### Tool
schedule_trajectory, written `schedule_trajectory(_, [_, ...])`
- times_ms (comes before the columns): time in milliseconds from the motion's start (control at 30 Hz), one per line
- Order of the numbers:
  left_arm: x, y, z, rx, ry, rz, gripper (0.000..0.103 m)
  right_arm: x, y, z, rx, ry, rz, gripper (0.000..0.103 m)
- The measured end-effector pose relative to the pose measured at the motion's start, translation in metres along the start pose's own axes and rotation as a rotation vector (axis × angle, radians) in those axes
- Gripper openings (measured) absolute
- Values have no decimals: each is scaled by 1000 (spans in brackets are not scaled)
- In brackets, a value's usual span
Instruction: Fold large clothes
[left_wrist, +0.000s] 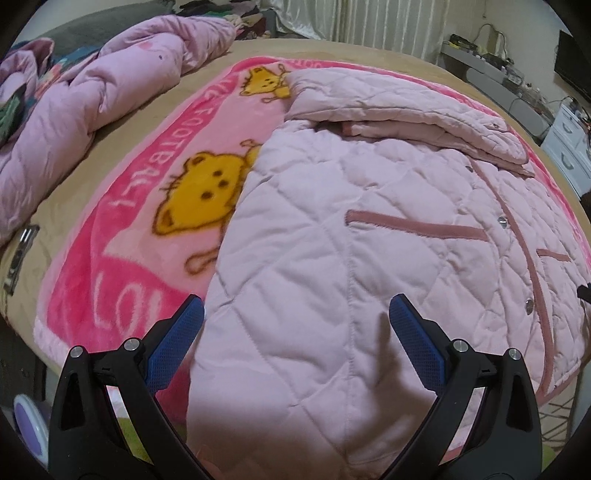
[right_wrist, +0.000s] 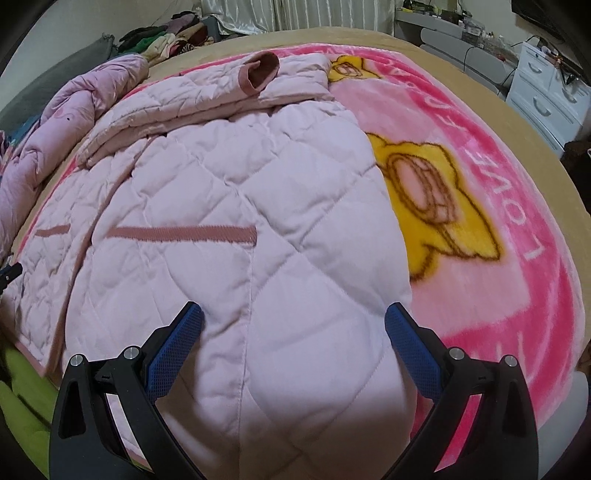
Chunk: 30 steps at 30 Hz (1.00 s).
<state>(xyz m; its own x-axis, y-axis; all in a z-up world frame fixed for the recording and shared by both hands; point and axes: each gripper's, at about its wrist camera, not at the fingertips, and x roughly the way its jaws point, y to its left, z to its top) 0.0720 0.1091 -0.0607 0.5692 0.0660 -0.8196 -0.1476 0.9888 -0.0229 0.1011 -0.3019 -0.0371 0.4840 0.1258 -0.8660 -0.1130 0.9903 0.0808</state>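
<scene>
- left wrist view: the left gripper (left_wrist: 295, 314) is spread wide, holding nothing, over the near hem of the pink jacket (left_wrist: 369, 221) on the blanket (left_wrist: 122, 221); the jacket's left edge lies by the left finger.
- right wrist view: the right gripper (right_wrist: 293, 314) is also released above the hem, with the jacket's right edge beside its right finger; the jacket's length runs away toward the far folded sleeve (right_wrist: 207, 99).
</scene>
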Motion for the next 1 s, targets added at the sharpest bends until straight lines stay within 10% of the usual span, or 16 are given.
schedule_trajectory(1000, [20, 32, -35, -33, 159, -126, 94, -24, -41, -21, 39, 51, 20, 99])
